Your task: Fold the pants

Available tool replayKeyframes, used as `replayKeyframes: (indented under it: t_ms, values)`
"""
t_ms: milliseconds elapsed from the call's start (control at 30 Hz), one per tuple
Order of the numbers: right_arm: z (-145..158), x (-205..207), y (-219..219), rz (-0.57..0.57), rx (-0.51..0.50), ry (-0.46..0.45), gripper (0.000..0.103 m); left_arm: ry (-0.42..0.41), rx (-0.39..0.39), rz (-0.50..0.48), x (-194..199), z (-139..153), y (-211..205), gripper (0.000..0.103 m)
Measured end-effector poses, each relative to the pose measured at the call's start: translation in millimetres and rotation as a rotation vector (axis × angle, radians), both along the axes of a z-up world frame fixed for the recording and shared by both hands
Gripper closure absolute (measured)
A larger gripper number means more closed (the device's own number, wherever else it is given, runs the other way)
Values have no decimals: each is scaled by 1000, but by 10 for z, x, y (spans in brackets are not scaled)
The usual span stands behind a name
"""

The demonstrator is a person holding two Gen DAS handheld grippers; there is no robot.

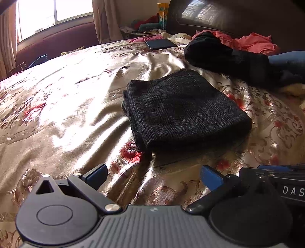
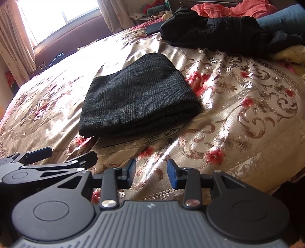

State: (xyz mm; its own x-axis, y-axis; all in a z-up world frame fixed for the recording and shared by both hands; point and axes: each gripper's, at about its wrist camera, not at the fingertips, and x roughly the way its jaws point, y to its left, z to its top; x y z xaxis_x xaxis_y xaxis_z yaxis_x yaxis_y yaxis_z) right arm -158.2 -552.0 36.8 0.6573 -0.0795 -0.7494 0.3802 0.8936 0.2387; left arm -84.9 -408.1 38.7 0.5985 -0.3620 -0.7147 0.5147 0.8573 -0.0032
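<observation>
Dark grey checked pants (image 1: 183, 108) lie folded in a compact rectangle on the floral satin bedspread (image 1: 72, 114); they also show in the right wrist view (image 2: 137, 99). My left gripper (image 1: 154, 177) is open wide and empty, held back from the near edge of the folded pants. My right gripper (image 2: 151, 175) is open and empty, also short of the pants over the bedspread (image 2: 238, 118). The left gripper (image 2: 63, 155) shows at the left of the right wrist view, and part of the right gripper (image 1: 282, 177) shows at the right of the left wrist view.
A heap of black clothing (image 1: 225, 55) and orange-red cloth (image 1: 253, 42) lies by the dark headboard (image 1: 228, 17), with a blue garment (image 1: 287, 61) beside it. A dark phone or tablet (image 1: 160, 43) lies on the bed. A window and a maroon sofa (image 1: 57, 42) stand beyond.
</observation>
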Motion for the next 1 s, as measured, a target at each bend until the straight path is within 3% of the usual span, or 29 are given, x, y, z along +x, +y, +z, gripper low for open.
replayKeyframes:
  t_ms: [1000]
  values:
    - [18,-36,-4,-2,-2,-6,66,-11,3,-6,-34,13,-21,0]
